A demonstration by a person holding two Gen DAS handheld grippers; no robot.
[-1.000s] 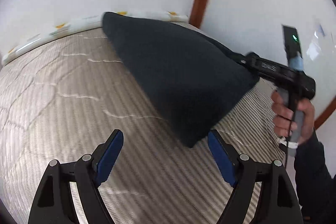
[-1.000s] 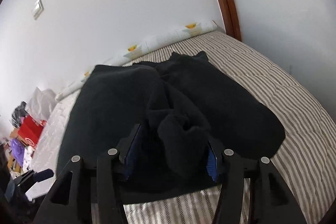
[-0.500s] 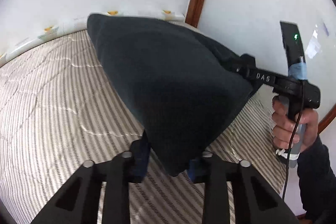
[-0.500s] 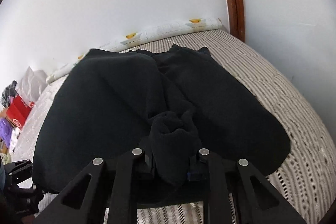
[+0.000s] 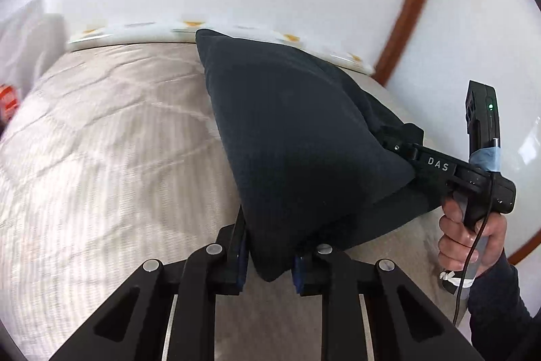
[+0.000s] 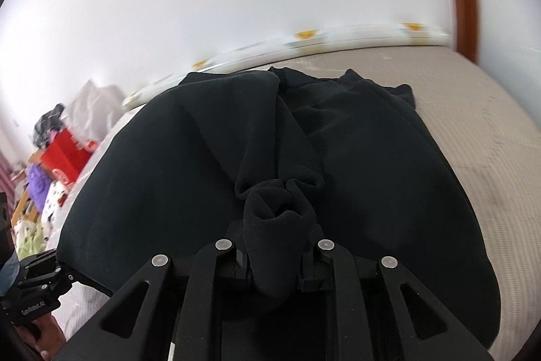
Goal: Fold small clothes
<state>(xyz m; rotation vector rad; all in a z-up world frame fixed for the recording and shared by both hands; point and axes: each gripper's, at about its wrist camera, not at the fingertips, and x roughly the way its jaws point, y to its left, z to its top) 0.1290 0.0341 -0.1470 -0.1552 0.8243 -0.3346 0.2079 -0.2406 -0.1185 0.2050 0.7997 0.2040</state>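
Risk is a slipping corner — my left tool (image 5: 268, 263) and right tool (image 6: 279, 263) are both clamped on the black garment (image 5: 297, 137), raised above the bed (image 5: 111, 158), and uneven pulling may spoil the fold.

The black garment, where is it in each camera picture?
Left wrist view: the black garment fills the middle, a corner pinched in the left tongs at the bottom, the right tongs holding its right side.
Right wrist view: it spreads across the middle, a bunched bit in the right tongs.
Shared landmark: the white bolster with yellow prints along the wall.
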